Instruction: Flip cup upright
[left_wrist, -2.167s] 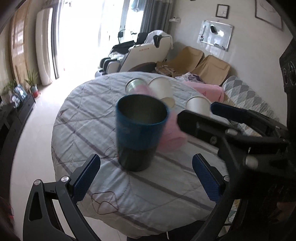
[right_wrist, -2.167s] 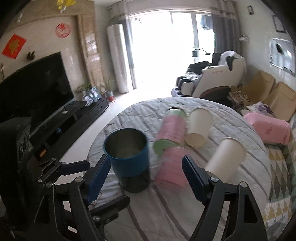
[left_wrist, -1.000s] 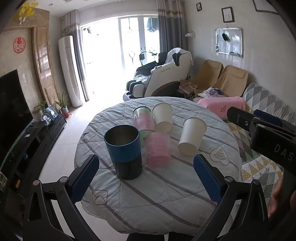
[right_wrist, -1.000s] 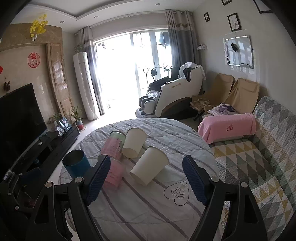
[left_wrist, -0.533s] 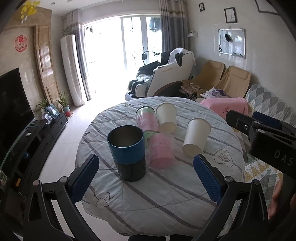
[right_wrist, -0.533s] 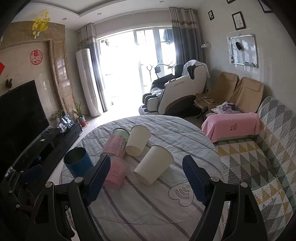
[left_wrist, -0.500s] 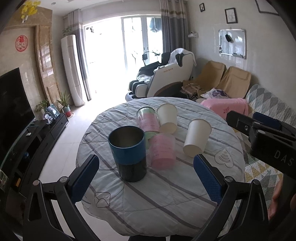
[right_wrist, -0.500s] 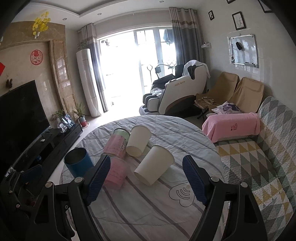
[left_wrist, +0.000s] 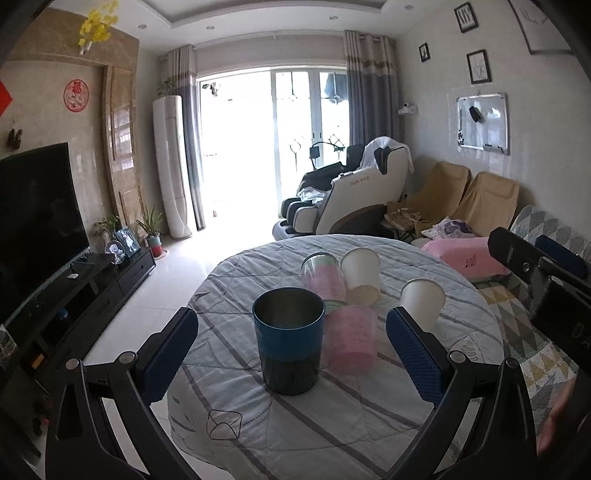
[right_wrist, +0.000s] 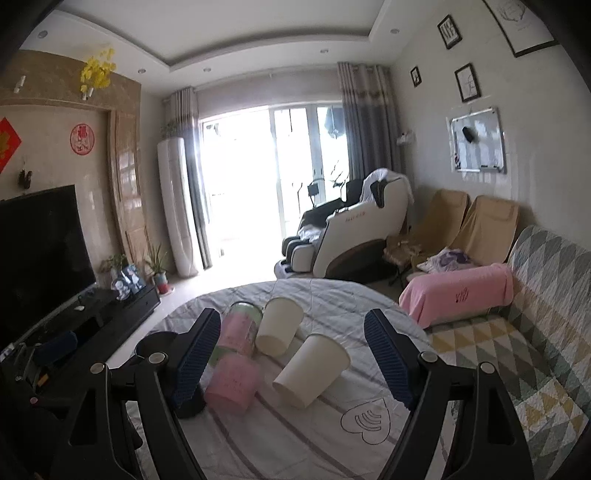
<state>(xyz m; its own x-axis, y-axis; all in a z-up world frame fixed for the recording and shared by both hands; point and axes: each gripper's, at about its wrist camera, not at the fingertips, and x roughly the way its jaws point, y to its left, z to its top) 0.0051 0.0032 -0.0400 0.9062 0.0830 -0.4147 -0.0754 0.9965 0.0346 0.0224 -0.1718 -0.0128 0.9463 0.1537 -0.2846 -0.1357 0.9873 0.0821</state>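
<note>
Since a second ago we have drawn both grippers back; the blue metal cup (left_wrist: 288, 341) stands upright, mouth up, near the table's (left_wrist: 332, 435) front-left edge. Just beside it an upside-down pink plastic cup (left_wrist: 352, 339); paper cups (right_wrist: 312, 369) lie tipped behind. Our left gripper (left_wrist: 291, 354) and right gripper (right_wrist: 291, 360) hover, fingers apart, holding nothing.

Glossy metal blue cup (left_wrist: 289, 341), matt paper cup (right_wrist: 312, 370), quilted cloth table (left_wrist: 332, 424)
</note>
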